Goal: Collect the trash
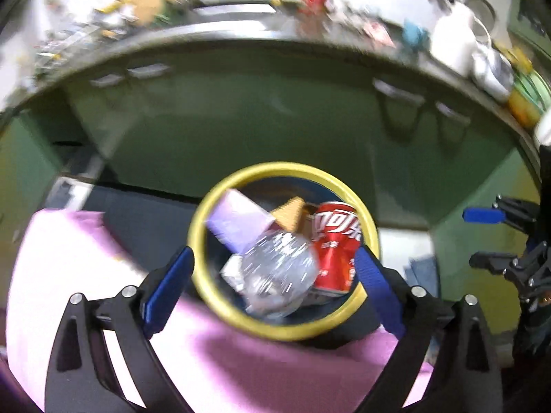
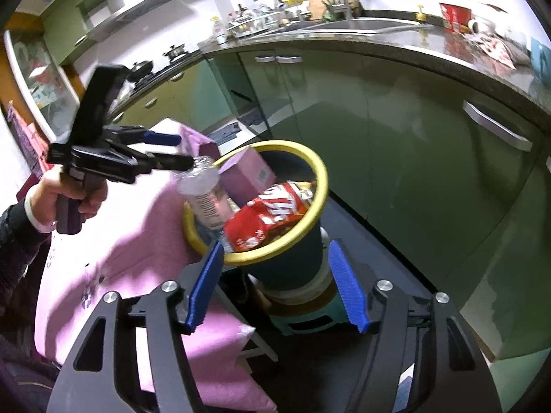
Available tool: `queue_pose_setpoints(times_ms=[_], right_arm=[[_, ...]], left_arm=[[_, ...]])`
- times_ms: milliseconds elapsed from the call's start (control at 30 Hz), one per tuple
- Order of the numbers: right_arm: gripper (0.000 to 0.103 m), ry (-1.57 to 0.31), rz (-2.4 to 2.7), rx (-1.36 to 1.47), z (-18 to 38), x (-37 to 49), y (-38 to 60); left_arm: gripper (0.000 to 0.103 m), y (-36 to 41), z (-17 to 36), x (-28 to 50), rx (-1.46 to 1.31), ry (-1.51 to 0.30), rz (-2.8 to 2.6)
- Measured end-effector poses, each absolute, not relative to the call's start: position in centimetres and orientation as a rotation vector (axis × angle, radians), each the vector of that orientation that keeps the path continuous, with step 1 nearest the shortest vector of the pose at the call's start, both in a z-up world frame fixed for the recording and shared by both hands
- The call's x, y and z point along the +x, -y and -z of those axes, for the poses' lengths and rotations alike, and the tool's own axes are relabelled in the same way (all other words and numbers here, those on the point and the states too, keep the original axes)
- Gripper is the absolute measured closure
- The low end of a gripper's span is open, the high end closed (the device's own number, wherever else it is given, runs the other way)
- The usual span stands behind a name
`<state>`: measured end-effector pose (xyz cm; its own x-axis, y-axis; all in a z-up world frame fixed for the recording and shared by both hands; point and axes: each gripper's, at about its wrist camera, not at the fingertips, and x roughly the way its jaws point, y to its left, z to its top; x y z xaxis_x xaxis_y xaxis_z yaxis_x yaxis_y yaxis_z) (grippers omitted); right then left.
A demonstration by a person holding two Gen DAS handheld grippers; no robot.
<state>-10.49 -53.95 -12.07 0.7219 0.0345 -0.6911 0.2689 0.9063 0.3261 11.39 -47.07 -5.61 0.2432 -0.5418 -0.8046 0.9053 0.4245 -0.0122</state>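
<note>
- Right now a clear plastic bottle [image 2: 203,189] is sitting at the rim of the bin, just ahead of and below the left hand-held gripper [image 2: 172,149], whose fingers are standing apart with nothing between them; whether the bottle has fully settled is hard to tell, since the left wrist view is blurred.
- Judging by its crinkled look, the bottle [image 1: 279,268] is handling as light, thin and springy, likely slippery; taking it across the narrow body, not the crushed end, seems safest.
- Beside it, farther from the left hand-held gripper, a red cola can [image 1: 335,247] and a pale purple box [image 1: 237,223] are lying in the same heap, with a red snack wrapper [image 2: 272,211] showing in the right wrist view.
- All of it is filling the dark bin with the yellow rim [image 2: 320,186], directly ahead of the right hand-held gripper [image 2: 275,289], which is also standing wide and holding nothing.
- A pink cloth [image 2: 113,251] is covering the desk to the left of the right hand-held gripper, touching the bin's rim.
- Green cabinets [image 2: 396,137] are running beyond the bin.
</note>
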Motion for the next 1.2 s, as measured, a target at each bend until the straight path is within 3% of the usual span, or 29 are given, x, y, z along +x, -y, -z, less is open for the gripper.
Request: queue_pose_setpoints(times_ms=[100, 400, 633, 800, 1200], right_arm=[[0.026, -0.746, 0.107, 0.405, 11.3, -10.6, 52.2], [0.004, -0.714, -0.006, 0.324, 8.5, -10.7, 44.7], [0.005, -0.677, -0.012, 0.248, 6.3, -11.6, 39.1], [0.004, -0.658, -0.022, 0.228, 5.4, -13.2, 36.2], [0.004, -0.605, 0.007, 0.188, 4.0, -15.7, 33.9]], left_arm=[[0.008, 42.4, 3.5, 9.1, 0.459, -0.754, 0.971], [0.007, 23.3, -1.9, -0.3, 0.218, -0.579, 0.582], [0.007, 12.4, -0.7, -4.8, 0.024, -0.633, 0.349], [0.007, 7.1, -1.0, -8.3, 0.000, -0.566, 0.230], [0.006, 6.2, -1.9, -12.0, 0.001, -0.517, 0.227]])
